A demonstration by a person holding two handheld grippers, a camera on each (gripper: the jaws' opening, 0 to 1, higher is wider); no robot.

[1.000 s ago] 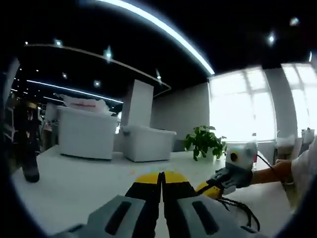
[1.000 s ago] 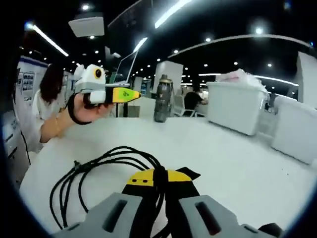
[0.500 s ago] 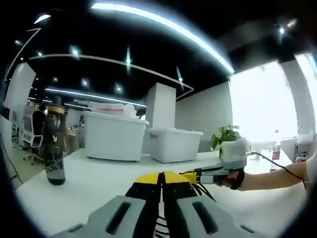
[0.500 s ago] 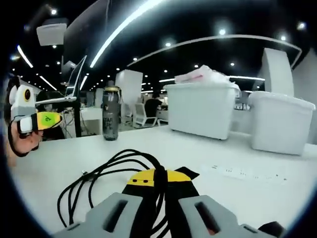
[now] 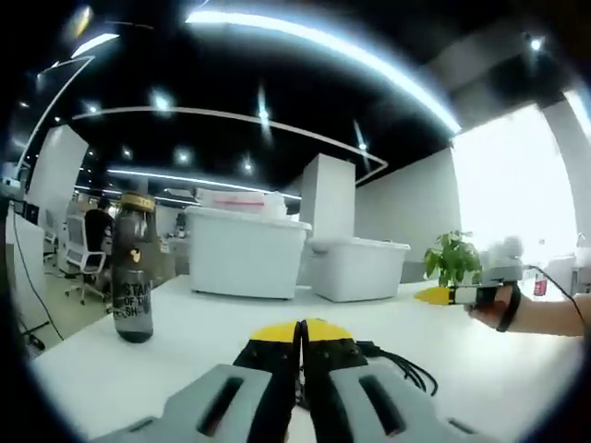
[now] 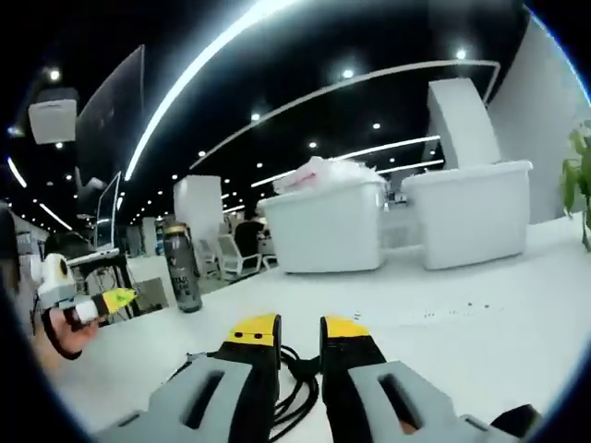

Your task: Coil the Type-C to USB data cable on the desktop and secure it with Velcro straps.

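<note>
The black data cable [image 6: 297,380] lies in loose loops on the white desk [image 6: 480,341], just under and between the jaws of my right gripper [image 6: 300,329], which is open and holds nothing. In the left gripper view the cable [image 5: 399,366] rests on the desk just right of my left gripper [image 5: 300,330], whose jaws are pressed together with nothing seen between them. The right gripper [image 5: 457,294] also shows far right, in a person's hand. The left gripper [image 6: 103,303] appears at the left edge, raised off the desk, tips together.
A dark drinking bottle [image 5: 134,281] stands on the desk's left side. Two white storage bins [image 5: 247,254] [image 5: 355,269] sit along the far edge, with a potted plant [image 5: 452,260] to their right. Office chairs and desks lie beyond.
My right gripper has opened and let go of the cable, which now lies on the desk below it. Both views have swung, and the two grippers are farther apart.
</note>
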